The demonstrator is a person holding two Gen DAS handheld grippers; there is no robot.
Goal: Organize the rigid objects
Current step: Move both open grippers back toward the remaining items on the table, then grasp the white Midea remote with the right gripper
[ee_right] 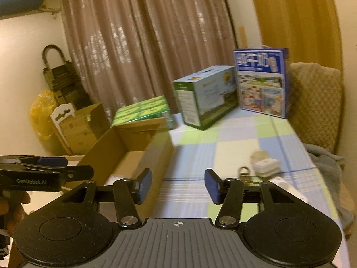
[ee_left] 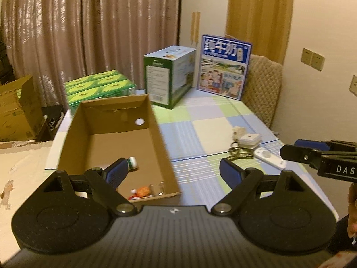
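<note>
The left gripper (ee_left: pixel 174 172) hangs over the near end of the open cardboard box (ee_left: pixel 156 120), its blue pads spread wide with nothing between them. The right gripper (ee_right: pixel 177 186) is likewise released, fingers parted and empty, hovering just right of the box above the checked tablecloth (ee_left: pixel 200 131).

Inside the box, at the near wall, lies a small orange and white item (ee_left: pixel 141 192), too blurred to name. A little farther in, toward the box's left side, rests a green and white tube (ee_left: pixel 132 163), partly hidden by the left finger. The rest of the box floor is bare brown card.

Right of the box, on the cloth, a white remote-like piece (ee_left: pixel 268 157) lies beside a ring of keys (ee_left: pixel 237 148) and a white square adapter (ee_left: pixel 250 139).

Beyond the box stand green cartons (ee_left: pixel 100 87), a green and white carton (ee_left: pixel 171 76), and a blue milk carton (ee_left: pixel 225 67).
</note>
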